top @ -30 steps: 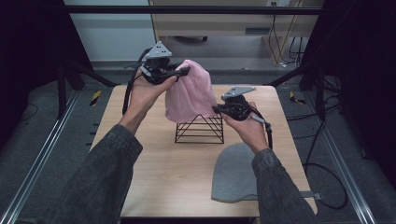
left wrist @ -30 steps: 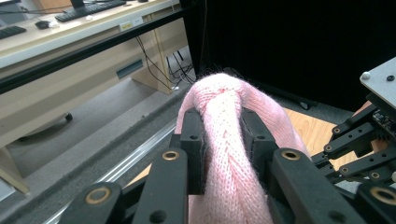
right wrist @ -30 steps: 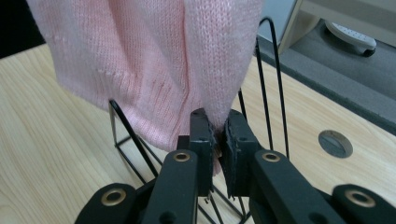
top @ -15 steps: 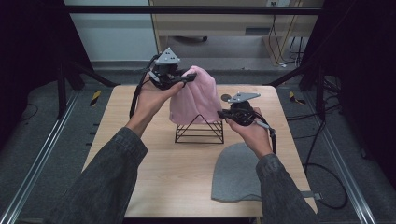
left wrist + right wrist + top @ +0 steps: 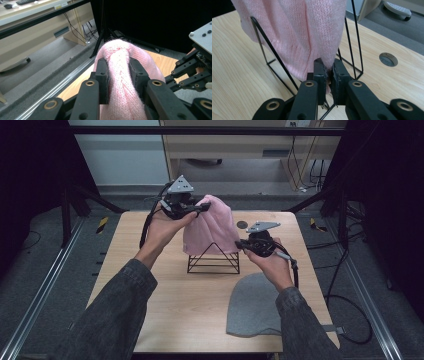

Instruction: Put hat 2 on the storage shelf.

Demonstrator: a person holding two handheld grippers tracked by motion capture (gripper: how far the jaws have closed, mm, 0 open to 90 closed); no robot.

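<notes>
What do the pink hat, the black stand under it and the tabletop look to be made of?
Pink hat: soft knitted yarn, probably wool or acrylic; rows of stitches show and it bunches between the jaws. Black stand: thin wire rods, likely metal with a dark matte coating; it keeps a rigid triangular frame. Tabletop: pale wood or wood-look laminate; grain lines show, with a smooth, low-sheen surface.
</notes>
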